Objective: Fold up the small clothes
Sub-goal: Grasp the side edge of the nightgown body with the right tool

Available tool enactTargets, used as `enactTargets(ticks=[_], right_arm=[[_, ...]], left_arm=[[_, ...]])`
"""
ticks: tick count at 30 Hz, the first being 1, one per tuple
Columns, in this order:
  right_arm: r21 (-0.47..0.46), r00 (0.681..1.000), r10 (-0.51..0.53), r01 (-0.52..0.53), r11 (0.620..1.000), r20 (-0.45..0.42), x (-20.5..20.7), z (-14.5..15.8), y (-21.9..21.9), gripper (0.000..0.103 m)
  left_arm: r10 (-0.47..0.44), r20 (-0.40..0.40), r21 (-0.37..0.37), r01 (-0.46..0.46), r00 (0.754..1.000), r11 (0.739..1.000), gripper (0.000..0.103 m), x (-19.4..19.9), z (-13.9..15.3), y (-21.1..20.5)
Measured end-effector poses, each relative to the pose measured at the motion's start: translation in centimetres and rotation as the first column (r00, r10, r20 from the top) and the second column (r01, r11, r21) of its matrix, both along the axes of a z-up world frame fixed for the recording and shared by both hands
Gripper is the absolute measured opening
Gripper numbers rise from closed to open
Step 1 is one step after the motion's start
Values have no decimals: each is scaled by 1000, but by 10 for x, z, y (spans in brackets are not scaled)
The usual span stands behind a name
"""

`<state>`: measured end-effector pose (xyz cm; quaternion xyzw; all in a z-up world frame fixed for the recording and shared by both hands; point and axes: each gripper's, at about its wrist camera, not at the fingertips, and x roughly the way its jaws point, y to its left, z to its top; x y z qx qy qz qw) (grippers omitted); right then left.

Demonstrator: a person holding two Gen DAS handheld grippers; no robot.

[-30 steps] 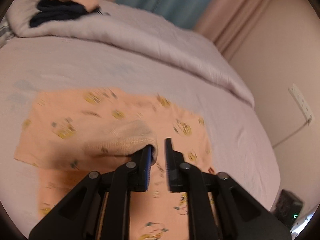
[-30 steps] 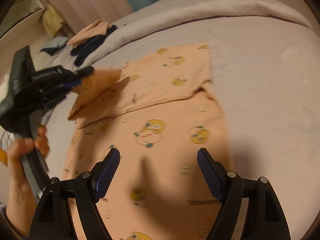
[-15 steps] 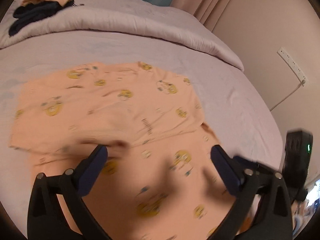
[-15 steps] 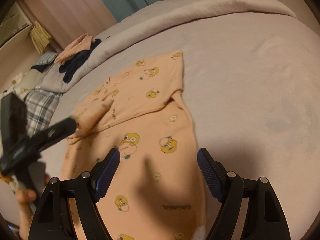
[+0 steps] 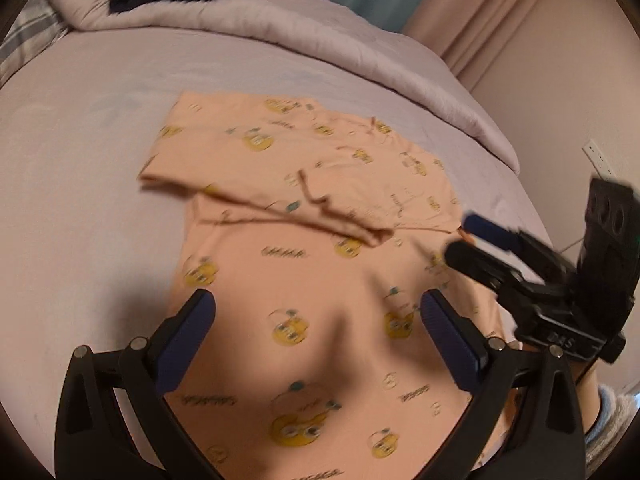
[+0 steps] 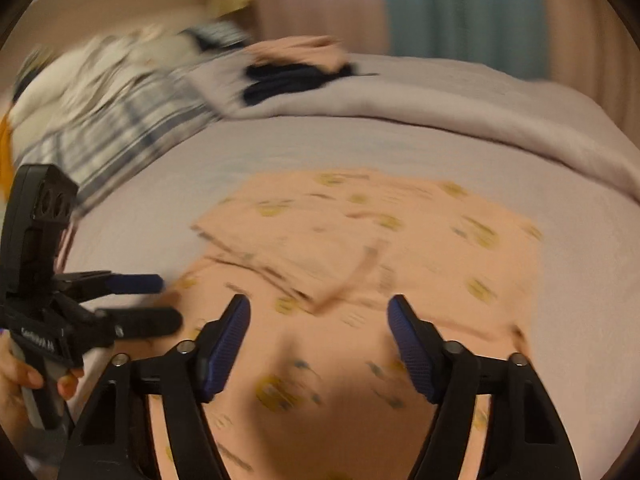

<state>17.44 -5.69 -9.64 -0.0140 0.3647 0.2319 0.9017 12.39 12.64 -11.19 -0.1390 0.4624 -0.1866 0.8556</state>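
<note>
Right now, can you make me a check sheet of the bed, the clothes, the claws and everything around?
Surface: lilac bed sheet, rolled duvet along the far side.
Job's things: peach shirt with yellow cartoon prints, flat, sleeves folded across the top.
Clutter: dark and peach clothes on the duvet; plaid cloth beside.
Claws: left claw wide open, empty; right claw open, just closing a little, nothing between.
Cables: white cord by the wall, below an outlet strip.
Surroundings: pink and teal curtains.
</note>
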Motion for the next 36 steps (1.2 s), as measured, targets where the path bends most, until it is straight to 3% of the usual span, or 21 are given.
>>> enactTargets(ticks=[3, 7, 13, 14, 15, 18, 22, 24, 27, 30, 32, 35, 36], right_arm=[[-62, 998, 69, -70, 996, -7, 20, -8, 27, 64], [-123, 995, 77, -84, 989, -66, 49, -24, 44, 45], [-166, 988, 125, -140, 976, -95, 52, -30, 53, 37], [-188, 989, 127, -140, 972, -82, 51, -30, 56, 32], [-217, 989, 119, -135, 967, -84, 54, -32, 58, 18], [-160, 989, 118, -132, 978, -91, 59, -28, 53, 10], [82, 998, 2, 3, 997, -58, 57, -3, 9, 10], [187, 996, -84, 84, 979, -9, 45, 8, -20, 10], [329, 972, -235, 218, 919, 15, 17, 3, -69, 10], [337, 945, -317, 326, 883, -82, 7, -27, -93, 10], [329, 924, -315, 372, 868, -215, 7, -56, -104, 11], [389, 907, -312, 406, 827, -283, 6, -63, -117, 29], [417, 905, -315, 414, 809, -288, 6, -61, -122, 42]], left_arm=[[25, -19, -12, -25, 1000, 1000, 102, -5, -4, 12], [57, -45, -65, -59, 997, 996, 102, -9, -8, 28], [90, -68, -98, -96, 994, 991, 102, -13, -16, 43], [91, -71, -103, -98, 993, 990, 102, -13, -17, 44], [92, -76, -106, -100, 993, 989, 102, -13, -17, 44], [86, -80, -107, -94, 993, 990, 102, -14, -17, 44], [78, -79, -110, -87, 994, 990, 102, -17, -15, 45], [77, -78, -115, -86, 994, 990, 102, -16, -14, 44], [72, -76, -120, -81, 994, 989, 102, -16, -14, 41], [71, -83, -131, -81, 994, 988, 102, -15, -15, 41], [68, -87, -137, -80, 994, 987, 102, -13, -15, 40], [65, -86, -132, -76, 994, 988, 102, -14, -13, 40], [64, -87, -130, -75, 994, 989, 102, -13, -12, 40]])
